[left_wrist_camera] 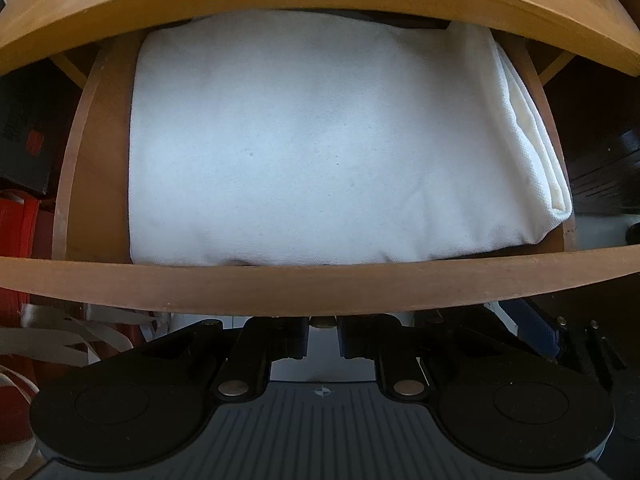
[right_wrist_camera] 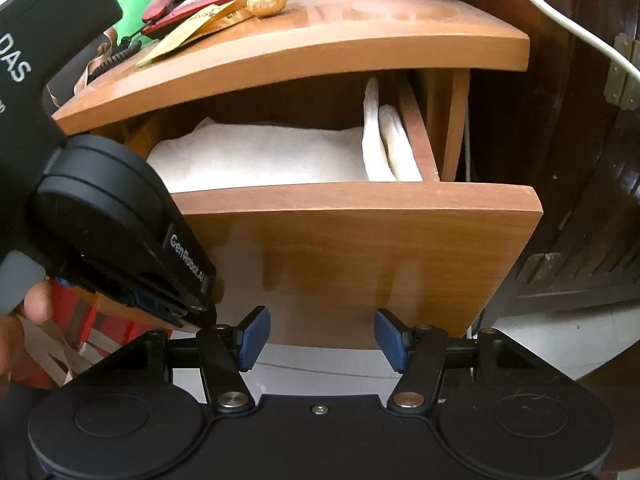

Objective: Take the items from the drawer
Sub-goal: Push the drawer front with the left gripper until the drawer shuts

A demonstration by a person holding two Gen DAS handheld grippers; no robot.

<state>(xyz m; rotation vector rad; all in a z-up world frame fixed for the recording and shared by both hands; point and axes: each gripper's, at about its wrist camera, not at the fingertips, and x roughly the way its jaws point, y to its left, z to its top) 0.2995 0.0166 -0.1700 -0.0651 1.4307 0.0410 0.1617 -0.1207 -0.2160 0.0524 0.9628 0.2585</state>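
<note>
Wooden drawer (right_wrist_camera: 360, 236) holds folded white cloth (left_wrist_camera: 312, 148); left claw (left_wrist_camera: 322, 338) nearly together, right claw (right_wrist_camera: 322, 338) apart.

Black right gripper (right_wrist_camera: 322, 338) with blue pads (right_wrist_camera: 252, 338), silver pivot screws.

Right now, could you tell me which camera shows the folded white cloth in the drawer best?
The left wrist view: the folded white cloth fills it from above. The right wrist view shows it smaller, behind the drawer front.

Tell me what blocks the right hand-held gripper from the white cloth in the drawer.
The drawer front stands between the right hand-held gripper and the folded white cloth; the gripper sits low before the panel. The drawer's open top looks clear.
</note>
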